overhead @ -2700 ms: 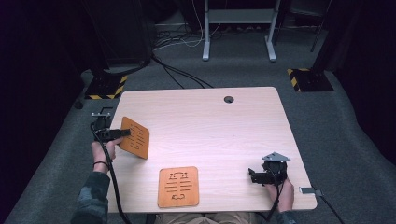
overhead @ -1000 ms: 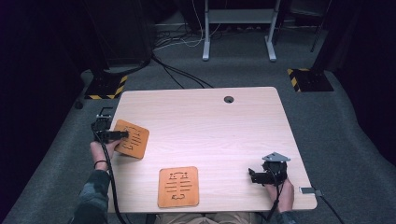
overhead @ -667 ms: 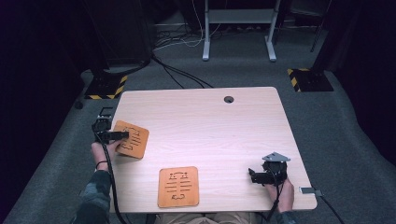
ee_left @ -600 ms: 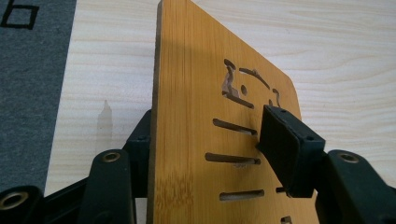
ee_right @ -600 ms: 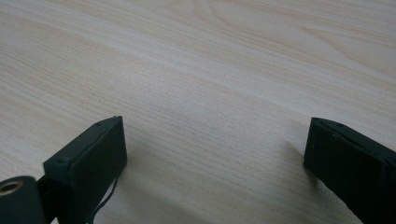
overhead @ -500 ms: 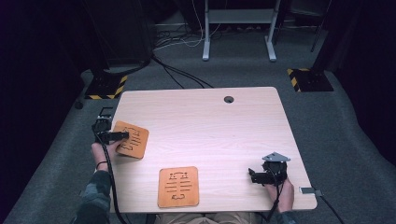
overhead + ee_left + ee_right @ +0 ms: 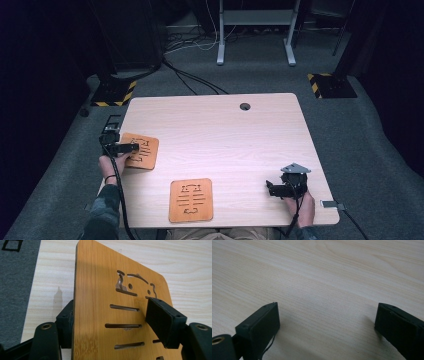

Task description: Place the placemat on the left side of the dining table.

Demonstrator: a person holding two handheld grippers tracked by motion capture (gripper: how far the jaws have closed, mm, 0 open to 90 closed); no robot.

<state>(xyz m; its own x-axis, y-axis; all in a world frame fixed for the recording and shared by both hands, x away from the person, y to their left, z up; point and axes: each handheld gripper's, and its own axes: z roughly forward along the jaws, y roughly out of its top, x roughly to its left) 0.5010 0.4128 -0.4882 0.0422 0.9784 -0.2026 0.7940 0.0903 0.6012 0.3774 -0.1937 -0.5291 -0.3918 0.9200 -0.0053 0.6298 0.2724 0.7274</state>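
At the left edge of the desk (image 7: 225,125), the left gripper (image 7: 129,147) lies over the near-left part of a wooden board (image 7: 142,151), which rests flat on the desk surface. In the left gripper view the board (image 7: 105,315) sits between the two black fingers (image 7: 162,320). One finger stands above the board's top face and the other shows at its left edge; the fingers have just been opening, and the upper pad appears lifted clear of the wood, so the hold is released. The board carries cut-out slots and a curved outline with two small round holes; no readable lettering, brand or label is visible on it.

Toward the middle of the near edge lies a second wooden board (image 7: 190,199), flat, with similar slot cut-outs, well apart from both grippers. No writing can be made out on it.

At the near right, the right gripper (image 7: 272,188) is held just above the desk, a grey three-cornered plate on top. In the right gripper view its fingers (image 7: 259,325) stand wide apart over bare desk (image 7: 324,285), with nothing between them.

A round cable hole (image 7: 245,106) sits near the far edge of the desk.
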